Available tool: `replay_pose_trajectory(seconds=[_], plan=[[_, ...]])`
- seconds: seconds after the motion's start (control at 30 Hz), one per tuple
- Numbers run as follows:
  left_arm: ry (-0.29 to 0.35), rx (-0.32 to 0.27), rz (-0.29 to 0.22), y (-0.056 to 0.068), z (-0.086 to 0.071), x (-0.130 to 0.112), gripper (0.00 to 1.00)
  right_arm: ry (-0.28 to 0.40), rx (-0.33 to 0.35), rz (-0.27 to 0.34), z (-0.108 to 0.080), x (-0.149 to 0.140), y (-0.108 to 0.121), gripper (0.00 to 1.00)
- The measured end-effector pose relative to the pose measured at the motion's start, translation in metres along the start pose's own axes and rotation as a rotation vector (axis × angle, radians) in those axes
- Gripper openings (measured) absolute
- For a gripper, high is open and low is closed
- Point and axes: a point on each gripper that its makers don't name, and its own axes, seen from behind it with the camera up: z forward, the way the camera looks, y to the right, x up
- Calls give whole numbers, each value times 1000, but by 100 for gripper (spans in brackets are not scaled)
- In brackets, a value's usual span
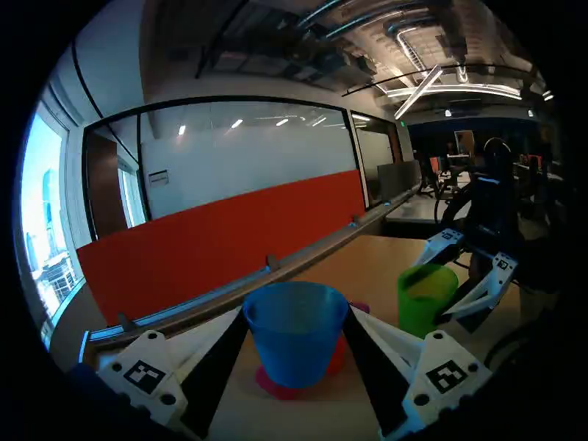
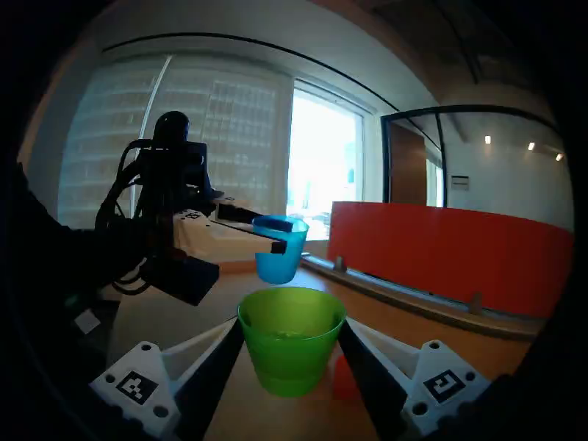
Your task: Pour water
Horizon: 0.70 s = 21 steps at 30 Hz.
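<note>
Above the bench (image 1: 371, 261), left hand-held gripper (image 1: 297, 317) clamped the blue cup (image 1: 295, 345), right hand-held gripper (image 2: 292, 327) clamped the green cup (image 2: 290, 353); both upright, near each other, likely staged level so nothing spilled before the pour.

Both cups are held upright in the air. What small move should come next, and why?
Probably bring the blue cup in the left gripper nearer, above the green cup held by the right gripper. Both stand upright and apart, so tilting now might spill.
</note>
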Motion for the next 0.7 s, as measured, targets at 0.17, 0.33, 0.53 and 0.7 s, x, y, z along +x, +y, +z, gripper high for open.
replay_pose_trajectory(seconds=[0.17,0.33,0.53,0.7], plan=[[-61,-24,-7,7,3,-19,87,-26,-8,-1,-5,-6,6,90],[-131,-30,17,9,6,-37,87,-59,-19,-4,-12,-14,14,89],[-220,-43,34,11,6,-61,87,-107,-26,0,-20,-28,25,90],[-267,-64,19,15,6,-76,87,-151,-34,-4,-27,-41,33,90]])
